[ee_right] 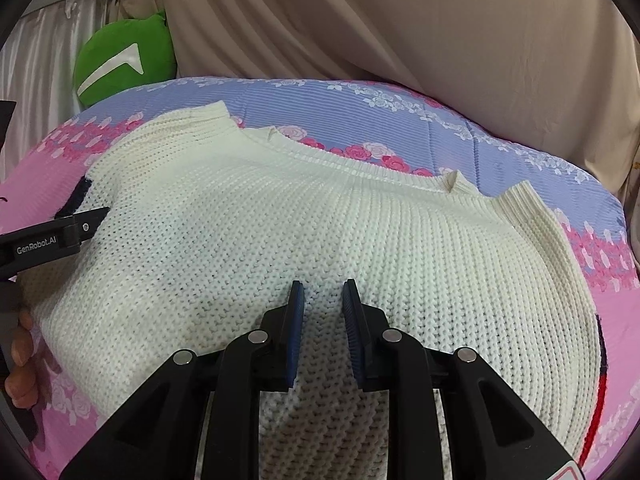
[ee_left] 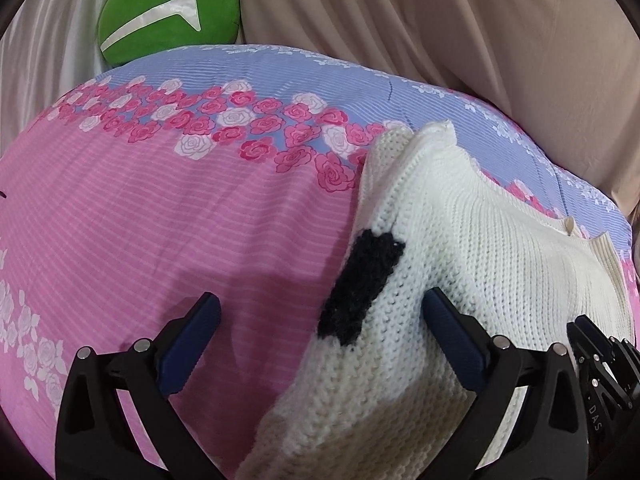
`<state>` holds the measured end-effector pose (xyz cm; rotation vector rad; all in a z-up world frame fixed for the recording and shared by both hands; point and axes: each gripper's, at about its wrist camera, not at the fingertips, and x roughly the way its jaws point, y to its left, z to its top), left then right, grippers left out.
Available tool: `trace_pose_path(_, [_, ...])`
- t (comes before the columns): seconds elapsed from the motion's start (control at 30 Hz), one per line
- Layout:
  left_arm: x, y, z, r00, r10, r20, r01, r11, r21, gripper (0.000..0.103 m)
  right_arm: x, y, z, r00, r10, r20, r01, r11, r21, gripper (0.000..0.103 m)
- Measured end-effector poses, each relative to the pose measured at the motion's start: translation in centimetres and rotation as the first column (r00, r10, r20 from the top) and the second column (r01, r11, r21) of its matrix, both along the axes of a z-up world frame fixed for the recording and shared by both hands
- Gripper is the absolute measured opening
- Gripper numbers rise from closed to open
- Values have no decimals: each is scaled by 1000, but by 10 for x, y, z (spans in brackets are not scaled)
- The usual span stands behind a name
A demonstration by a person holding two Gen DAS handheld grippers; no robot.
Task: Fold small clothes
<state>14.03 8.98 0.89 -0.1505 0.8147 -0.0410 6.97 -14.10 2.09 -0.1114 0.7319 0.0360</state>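
Note:
A small cream knit sweater [ee_right: 304, 224] with a black patch [ee_left: 360, 284] on its left part lies back up on the pink and blue floral bedsheet [ee_left: 160, 220]. My left gripper [ee_left: 320, 314] is open wide, straddling the sweater's left edge, with one finger on the sheet and the other on the knit. It also shows at the left of the right wrist view [ee_right: 86, 226]. My right gripper [ee_right: 323, 296] is over the sweater's lower middle, its jaws a narrow gap apart with a raised ridge of knit between them. It shows at the right edge of the left wrist view [ee_left: 600, 360].
A green plush cushion [ee_left: 168, 16] sits at the far left corner of the bed. Beige curtains [ee_right: 440, 32] hang behind the bed. A silvery curtain [ee_left: 44, 40] hangs at the far left.

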Motion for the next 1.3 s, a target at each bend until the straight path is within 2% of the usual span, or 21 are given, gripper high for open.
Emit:
trace_pose_path(0.1, [0,-2,2,1000,-19,-1,19,1000,-5,93,1,-1,0,1000,2,-1,-2,1000,6,22])
trace_pose_path(0.13, [-1,-4,4,999,-37,1,37,999,-17,79,1,-2,0,1000,3,-1,-3,1000,9,22])
trace_pose_path(0.17, [-3,-7,8,998,-64,1,64,997,-40,60,1,-2,0,1000,4,-1,-4,1000,13,22])
trace_pose_path(0.23, [-5,-16,15,996,-94,0,94,994,-60,35,1,-4,0,1000,6,0,-6,1000,27,22])
trace_pose_path(0.27, [-9,-22,22,996,-83,16,84,996,-38,26,1,-6,0,1000,9,1,-9,999,38,22])
trace_pose_path(0.33, [-16,-32,35,994,-90,56,91,996,-16,16,1,-10,1,1000,14,1,-14,997,72,22])
trace_pose_path(0.47, [-31,-56,67,980,-159,119,166,985,-47,12,-2,-24,4,1000,26,-6,-25,984,177,23])
trace_pose_path(0.53, [-39,-77,87,966,-207,152,217,975,-51,12,-10,-35,11,1000,15,2,-15,975,222,29])
trace_pose_path(0.6, [-48,-104,106,946,-265,188,276,960,-37,11,-26,-48,22,999,-30,44,18,971,240,37])
trace_pose_path(0.67, [-60,-135,122,918,-329,219,341,940,-17,10,-51,-71,33,993,-69,93,38,952,305,40])
trace_pose_path(0.77, [-78,-195,135,862,-443,245,451,892,28,6,-90,-107,38,983,-135,122,81,926,370,47])
trace_pose_path(0.87, [-87,-268,123,810,-554,193,550,831,77,6,-128,-146,30,970,-218,110,165,917,364,47])
trace_pose_path(0.9, [-87,-287,114,804,-571,167,563,821,94,6,-137,-158,27,964,-246,100,196,914,356,48])
trace_pose_path(0.97, [-82,-325,81,793,-605,64,599,795,96,6,-155,-177,22,952,-296,78,251,902,351,48])
trace_pose_path(1.07, [-81,-347,44,797,-603,-30,603,791,105,8,-174,-200,16,938,-343,55,302,883,359,48])
trace_pose_path(1.1, [-84,-346,40,801,-598,-36,598,794,111,9,-179,-205,15,935,-351,56,309,881,358,49])
trace_pose_path(1.17, [-95,-330,51,790,-612,0,610,787,91,16,-186,-209,18,934,-352,68,305,881,362,51])
trace_pose_path(1.2, [-105,-313,66,781,-623,38,621,781,63,20,-187,-210,22,938,-339,79,288,883,372,54])
trace_pose_path(1.23, [-113,-298,80,776,-626,76,625,779,42,40,-187,-210,27,943,-320,91,262,883,389,56])
trace_pose_path(1.27, [-121,-280,95,774,-623,116,624,781,25,67,-183,-210,34,952,-287,104,220,881,419,59])
trace_pose_path(1.3, [-130,-259,109,772,-614,166,621,784,10,77,-181,-211,39,960,-257,116,180,877,446,64])
